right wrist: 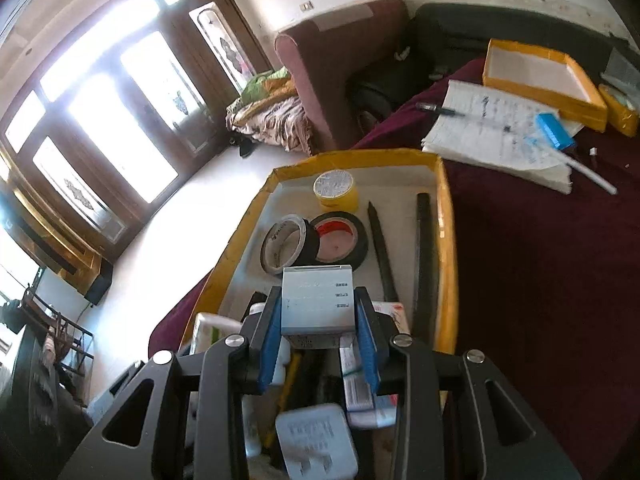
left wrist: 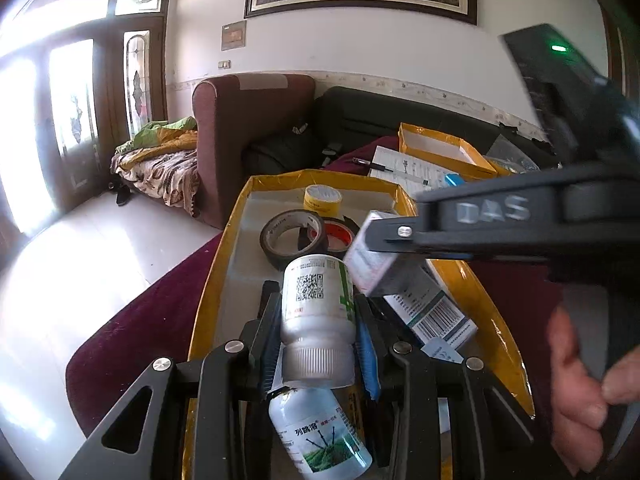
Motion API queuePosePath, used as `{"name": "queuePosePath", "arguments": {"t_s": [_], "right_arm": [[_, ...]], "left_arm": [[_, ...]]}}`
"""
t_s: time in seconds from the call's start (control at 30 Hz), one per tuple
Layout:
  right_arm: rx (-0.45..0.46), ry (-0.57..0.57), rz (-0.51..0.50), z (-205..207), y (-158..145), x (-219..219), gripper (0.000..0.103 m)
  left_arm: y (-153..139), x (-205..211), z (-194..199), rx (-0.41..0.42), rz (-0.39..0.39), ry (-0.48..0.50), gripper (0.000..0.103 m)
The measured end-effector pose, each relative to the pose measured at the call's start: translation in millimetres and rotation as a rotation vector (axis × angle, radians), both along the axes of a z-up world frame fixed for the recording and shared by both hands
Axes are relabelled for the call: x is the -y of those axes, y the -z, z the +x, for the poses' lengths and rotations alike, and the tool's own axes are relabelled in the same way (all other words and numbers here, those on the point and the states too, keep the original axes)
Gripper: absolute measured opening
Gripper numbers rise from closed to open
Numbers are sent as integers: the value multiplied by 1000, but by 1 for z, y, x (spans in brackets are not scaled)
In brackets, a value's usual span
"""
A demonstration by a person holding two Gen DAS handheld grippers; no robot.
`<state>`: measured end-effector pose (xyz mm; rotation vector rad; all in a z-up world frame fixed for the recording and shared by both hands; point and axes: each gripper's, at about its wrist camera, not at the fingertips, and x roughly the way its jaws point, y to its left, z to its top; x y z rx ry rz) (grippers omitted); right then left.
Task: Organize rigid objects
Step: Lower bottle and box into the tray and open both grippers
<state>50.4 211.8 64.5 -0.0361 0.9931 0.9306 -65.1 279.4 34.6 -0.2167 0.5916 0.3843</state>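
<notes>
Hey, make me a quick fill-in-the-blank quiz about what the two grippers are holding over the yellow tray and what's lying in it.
1. The left gripper is clamped on a white ____.
2. The right gripper holds a small grey ____.
3. The yellow tray rests on a dark ____ cloth.
4. Next to the black tape roll in the tray lies a roll with a ____ centre.

Missing words: bottle; box; red; red
</notes>
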Motion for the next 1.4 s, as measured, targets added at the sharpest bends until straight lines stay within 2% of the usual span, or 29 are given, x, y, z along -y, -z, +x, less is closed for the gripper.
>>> {"name": "queuePosePath", "arguments": {"t_s": [0.33, 0.8, 1.4], "right_arm": [[-37, 20, -34, 25, 15, -29, 33], [-31, 37, -49, 27, 20, -34, 34], [-1, 61, -11, 17, 8, -8, 42]], "left_arm": [[3, -3, 8, -14, -16, 12, 36], [9, -12, 19, -66, -44, -12, 36], [12, -11, 22, -83, 8, -63, 49]]}}
